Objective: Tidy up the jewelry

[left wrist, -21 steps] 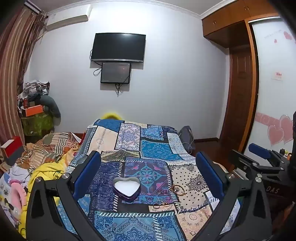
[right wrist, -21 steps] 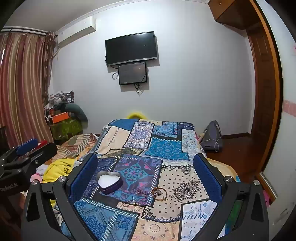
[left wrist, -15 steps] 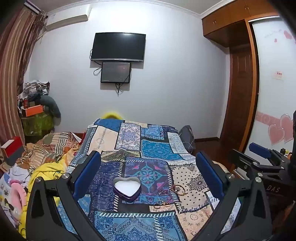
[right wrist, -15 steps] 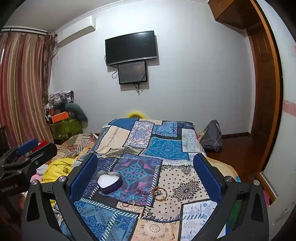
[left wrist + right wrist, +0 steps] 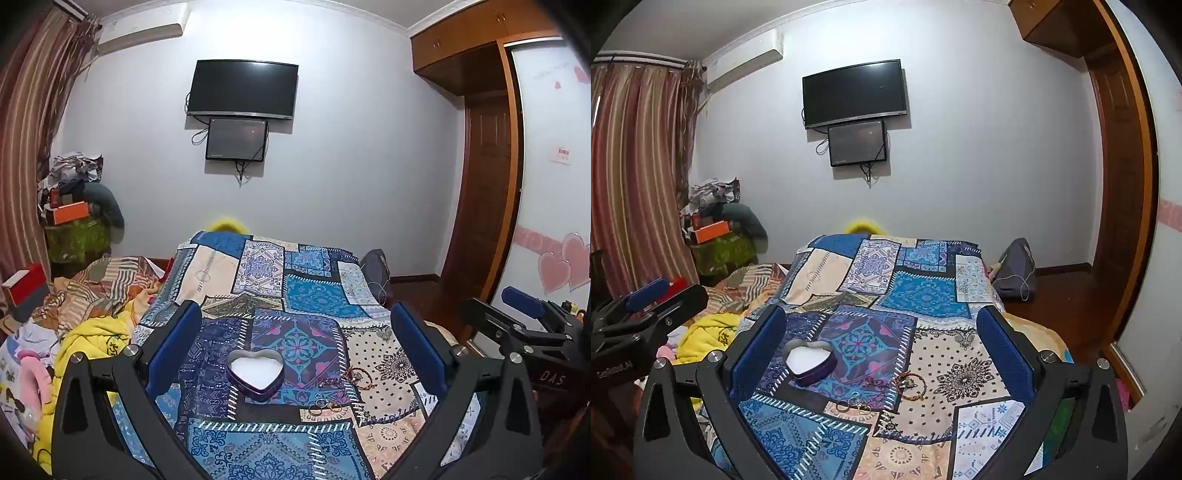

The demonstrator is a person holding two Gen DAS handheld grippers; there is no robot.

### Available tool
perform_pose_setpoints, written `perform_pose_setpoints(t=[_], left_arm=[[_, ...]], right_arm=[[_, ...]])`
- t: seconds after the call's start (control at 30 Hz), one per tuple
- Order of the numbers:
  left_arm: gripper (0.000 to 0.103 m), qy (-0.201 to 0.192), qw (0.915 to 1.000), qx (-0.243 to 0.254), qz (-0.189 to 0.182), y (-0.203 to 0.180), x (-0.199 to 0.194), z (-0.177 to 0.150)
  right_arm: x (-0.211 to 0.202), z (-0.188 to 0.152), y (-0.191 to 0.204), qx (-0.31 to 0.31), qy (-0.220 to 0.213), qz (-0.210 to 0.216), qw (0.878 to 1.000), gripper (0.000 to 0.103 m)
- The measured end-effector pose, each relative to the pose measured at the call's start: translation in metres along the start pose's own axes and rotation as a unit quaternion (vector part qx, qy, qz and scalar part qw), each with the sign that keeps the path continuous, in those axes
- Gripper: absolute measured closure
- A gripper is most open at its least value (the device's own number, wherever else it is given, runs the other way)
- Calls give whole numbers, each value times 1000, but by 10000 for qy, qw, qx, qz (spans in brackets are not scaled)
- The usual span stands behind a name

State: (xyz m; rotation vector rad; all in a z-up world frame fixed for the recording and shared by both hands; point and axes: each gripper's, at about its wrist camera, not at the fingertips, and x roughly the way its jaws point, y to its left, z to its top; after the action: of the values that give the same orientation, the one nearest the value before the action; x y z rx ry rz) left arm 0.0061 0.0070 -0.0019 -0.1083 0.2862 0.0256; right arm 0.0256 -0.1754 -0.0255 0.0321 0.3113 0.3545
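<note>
There, on the patchwork quilt [image 5: 317,295], sits a heart tin [image 5: 255,373], lid off, white inside. Just right of it lie a bracelet [image 5: 911,384] and small rings [image 5: 854,405], loose on the cloth. Crumpled blankets [image 5: 92,325] crowd the quilt's left side. The left gripper [image 5: 297,345] and right gripper [image 5: 881,341] hover above, fingers spread wide, holding nothing.

Two wrist views, side by side, facing the bed [image 5: 306,295], sharing it
</note>
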Motion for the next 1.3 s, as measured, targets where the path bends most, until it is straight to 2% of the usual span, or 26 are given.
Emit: perform_pose_setpoints(t=[1.3], left_arm=[[0,-43,10000,-8,49,-1,-1,-2]], right_arm=[[0,1,6,-17,-19,25,10000,1]])
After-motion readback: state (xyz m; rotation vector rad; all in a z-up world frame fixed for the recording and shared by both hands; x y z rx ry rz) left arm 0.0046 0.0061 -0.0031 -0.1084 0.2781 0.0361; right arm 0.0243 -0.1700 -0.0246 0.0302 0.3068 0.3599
